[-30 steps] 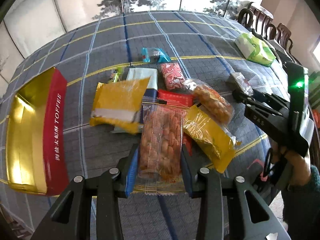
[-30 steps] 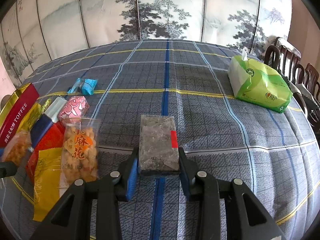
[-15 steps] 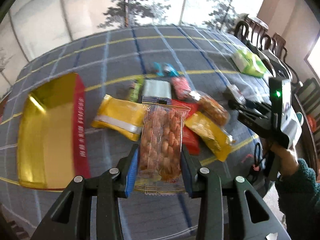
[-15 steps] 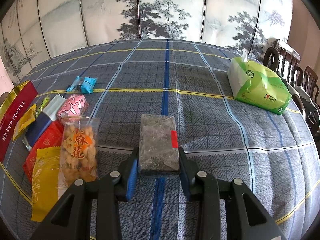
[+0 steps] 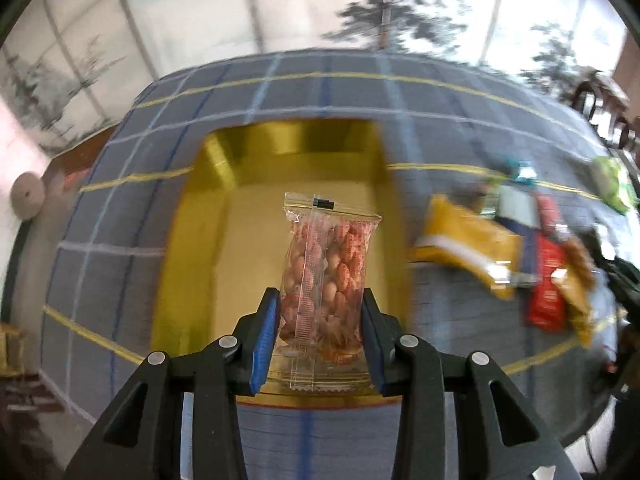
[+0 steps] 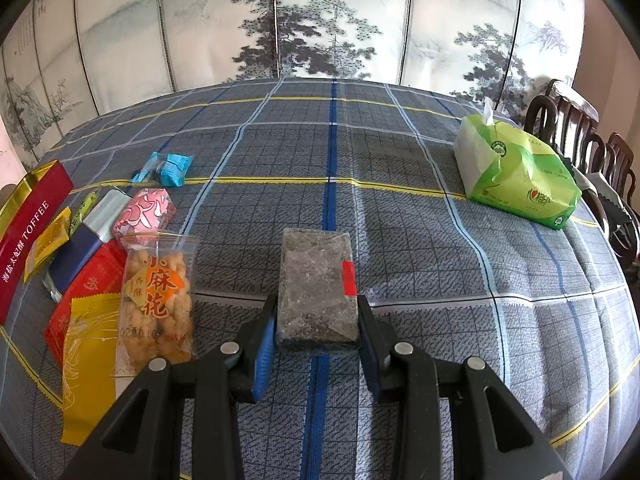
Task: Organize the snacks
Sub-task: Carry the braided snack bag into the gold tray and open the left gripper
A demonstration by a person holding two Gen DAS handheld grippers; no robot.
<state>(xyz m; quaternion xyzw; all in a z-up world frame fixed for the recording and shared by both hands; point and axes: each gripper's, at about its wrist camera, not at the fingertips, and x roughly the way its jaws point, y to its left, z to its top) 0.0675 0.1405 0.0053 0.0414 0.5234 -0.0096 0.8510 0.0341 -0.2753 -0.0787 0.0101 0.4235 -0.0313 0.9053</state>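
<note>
My left gripper [image 5: 319, 308] is shut on a clear bag of peanuts [image 5: 326, 268], held above the open gold inside of the toffee box [image 5: 208, 248]. My right gripper [image 6: 317, 312] is shut on a grey wrapped block with a red label [image 6: 316, 280], just over the tablecloth. In the right wrist view the box [image 6: 28, 220] shows its red side at the far left. Beside it lies the snack pile: a bag of fried twists [image 6: 158, 300], a yellow packet [image 6: 90, 356], a red packet [image 6: 94, 276], a pink sweet [image 6: 144, 212] and a blue sweet [image 6: 170, 166].
A green tissue pack [image 6: 516, 172] lies at the back right, with dark wooden chairs [image 6: 580, 136] behind the table edge. A folding screen with painted trees [image 6: 320, 20] stands behind the table. In the left wrist view the snack pile [image 5: 472, 240] lies right of the box.
The left gripper has swung left with the peanut bag, from over the snack pile to over the gold box. The right gripper and its grey block have stayed still.
</note>
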